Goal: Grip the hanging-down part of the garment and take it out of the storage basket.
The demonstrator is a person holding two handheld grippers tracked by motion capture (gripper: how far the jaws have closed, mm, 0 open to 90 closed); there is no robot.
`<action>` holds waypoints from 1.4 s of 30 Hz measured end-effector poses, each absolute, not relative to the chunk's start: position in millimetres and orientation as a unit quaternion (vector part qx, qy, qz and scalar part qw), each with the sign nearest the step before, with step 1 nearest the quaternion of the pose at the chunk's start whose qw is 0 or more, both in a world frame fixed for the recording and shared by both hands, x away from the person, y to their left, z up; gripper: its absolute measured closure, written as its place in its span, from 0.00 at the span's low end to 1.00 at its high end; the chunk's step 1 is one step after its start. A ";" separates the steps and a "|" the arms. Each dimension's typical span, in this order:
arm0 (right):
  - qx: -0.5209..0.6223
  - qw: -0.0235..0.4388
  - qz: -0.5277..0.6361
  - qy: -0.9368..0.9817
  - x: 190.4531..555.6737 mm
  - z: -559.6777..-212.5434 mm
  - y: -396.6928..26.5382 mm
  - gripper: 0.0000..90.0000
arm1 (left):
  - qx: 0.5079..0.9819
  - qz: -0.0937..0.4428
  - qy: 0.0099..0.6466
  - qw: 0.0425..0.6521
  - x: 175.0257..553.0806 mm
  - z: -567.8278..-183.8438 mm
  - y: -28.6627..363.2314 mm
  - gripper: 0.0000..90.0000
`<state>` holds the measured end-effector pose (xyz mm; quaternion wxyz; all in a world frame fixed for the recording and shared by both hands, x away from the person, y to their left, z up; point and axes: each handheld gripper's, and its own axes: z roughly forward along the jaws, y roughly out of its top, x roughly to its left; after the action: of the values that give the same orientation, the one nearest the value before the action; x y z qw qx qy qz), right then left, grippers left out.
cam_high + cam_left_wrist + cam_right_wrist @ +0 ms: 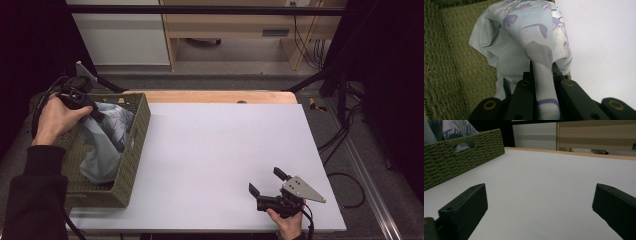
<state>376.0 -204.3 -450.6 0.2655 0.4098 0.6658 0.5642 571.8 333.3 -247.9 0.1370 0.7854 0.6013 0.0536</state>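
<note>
My left gripper (541, 75) pinches pale cloth (524, 37) in the basket (135, 145) at the bench's left edge; my right gripper (270, 186) gapes wide.

overhead cam fwd-down, gripper cams close, share basket (131, 159)

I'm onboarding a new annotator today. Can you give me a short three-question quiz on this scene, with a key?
1. True or false: the left gripper is shut on the pale blue printed cloth.
2. Where does the cloth lie? A) on the bare white table top B) in the olive-green woven basket C) on the floor
3. Fill in: the right gripper sits low over the white table top with its jaws ____.

Key: 1 true; 2 B; 3 open.
</note>
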 end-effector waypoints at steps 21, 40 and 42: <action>0.410 0.258 0.565 0.668 377.0 -450.7 -203.2 0.00 | 0.790 0.071 0.593 0.139 560.5 -226.8 332.2 0.95; 0.400 0.250 0.567 0.676 379.7 -448.5 -198.3 0.00 | 0.783 0.121 0.588 0.162 543.1 -168.4 330.3 0.95; 0.399 0.247 0.567 0.677 380.8 -447.4 -196.1 0.00 | 0.782 0.124 0.588 0.162 541.9 -163.4 330.2 0.95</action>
<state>380.8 -196.1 -447.4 0.2473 0.3990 0.6771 0.5667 541.9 330.2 -163.4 0.1619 0.7824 0.5884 0.1244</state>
